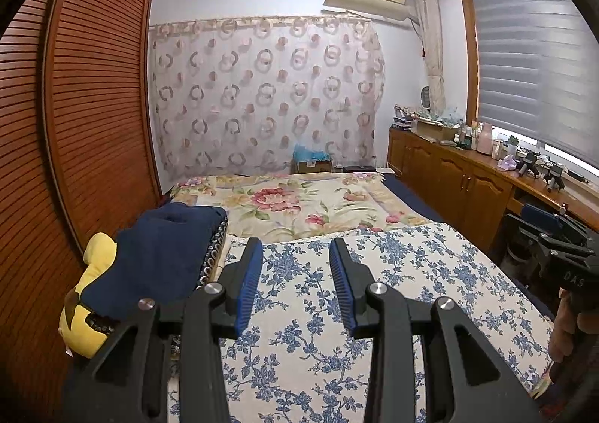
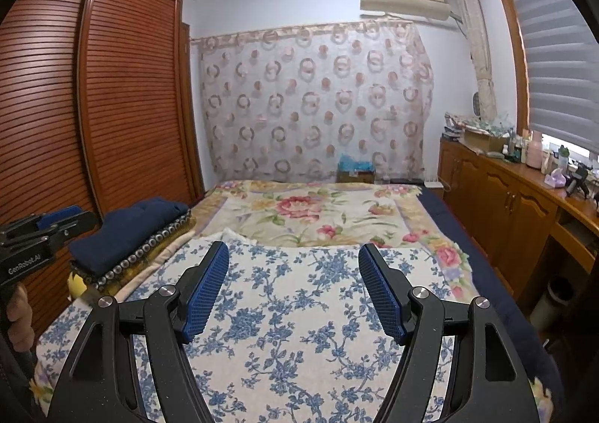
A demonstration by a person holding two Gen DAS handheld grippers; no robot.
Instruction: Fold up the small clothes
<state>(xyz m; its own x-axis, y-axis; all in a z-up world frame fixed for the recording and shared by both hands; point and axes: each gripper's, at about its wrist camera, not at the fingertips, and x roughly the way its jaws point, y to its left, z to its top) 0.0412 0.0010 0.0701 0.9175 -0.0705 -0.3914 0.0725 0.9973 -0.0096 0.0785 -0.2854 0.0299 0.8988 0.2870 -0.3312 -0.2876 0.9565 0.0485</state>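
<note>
A navy blue folded garment [image 1: 164, 250] lies on a stack of patterned cloth at the bed's left edge; it also shows in the right wrist view [image 2: 131, 232]. My left gripper [image 1: 295, 247] is open and empty above the blue-flowered sheet [image 1: 411, 273]. My right gripper [image 2: 294, 252] is open and empty above the same sheet [image 2: 299, 310]. Each gripper shows at the edge of the other's view: the right one [image 1: 554, 236] and the left one [image 2: 48, 224].
A yellow plush toy [image 1: 86, 303] sits under the navy garment. A pink-flowered blanket [image 1: 299, 206] covers the far bed. A slatted wooden wardrobe [image 1: 86, 105] stands left. A wooden cabinet [image 1: 468, 176] with clutter runs along the right under the window.
</note>
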